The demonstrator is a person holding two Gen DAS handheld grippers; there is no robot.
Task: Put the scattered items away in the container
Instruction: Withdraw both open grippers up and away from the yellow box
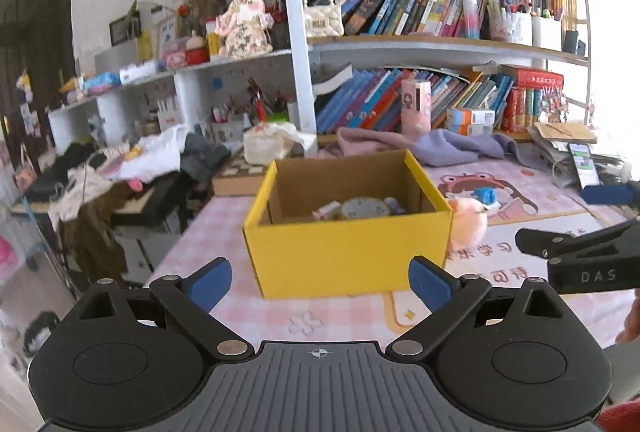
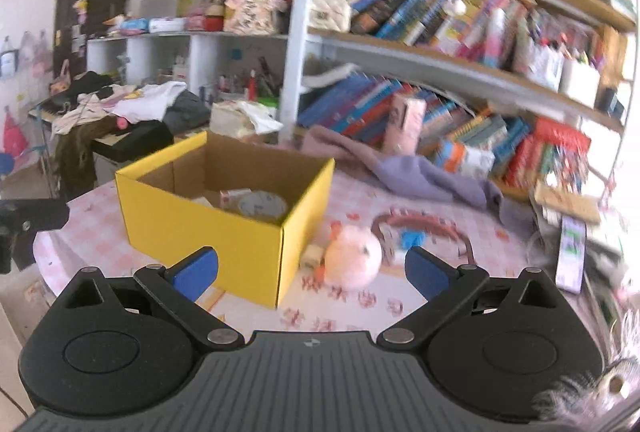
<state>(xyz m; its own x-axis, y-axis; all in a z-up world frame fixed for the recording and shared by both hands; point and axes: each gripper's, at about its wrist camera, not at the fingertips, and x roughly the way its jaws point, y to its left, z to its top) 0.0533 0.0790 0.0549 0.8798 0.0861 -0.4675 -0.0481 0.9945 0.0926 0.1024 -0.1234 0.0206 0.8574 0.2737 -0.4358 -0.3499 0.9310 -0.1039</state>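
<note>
Box (image 1: 348,256), yellow cardboard with the top open, is set on a pink checked tablecloth (image 1: 224,220). A round clock-faced item (image 1: 365,209) and a small white carton (image 1: 327,210) are seen lying inside it on the floor of the box; other contents are too blurred to be told. A pink plush toy (image 2: 352,259) is found on the cloth just beside the box's right-hand corner, outside it. A small cream block (image 2: 311,256) is seen at the toy's left, against the box wall, and a blue piece (image 2: 412,238) lies beyond the toy on a printed mat.

Left gripper (image 1: 320,280) is held before the box's front wall, jaws spread wide, nothing between the blue pads. Right gripper (image 2: 312,272) is likewise released and empty, jaws wide, with the box corner and the plush toy framed between its fingers but not touched. A lilac cloth (image 2: 432,176) is draped at the foot of the bookshelf (image 2: 440,48) behind.
</note>
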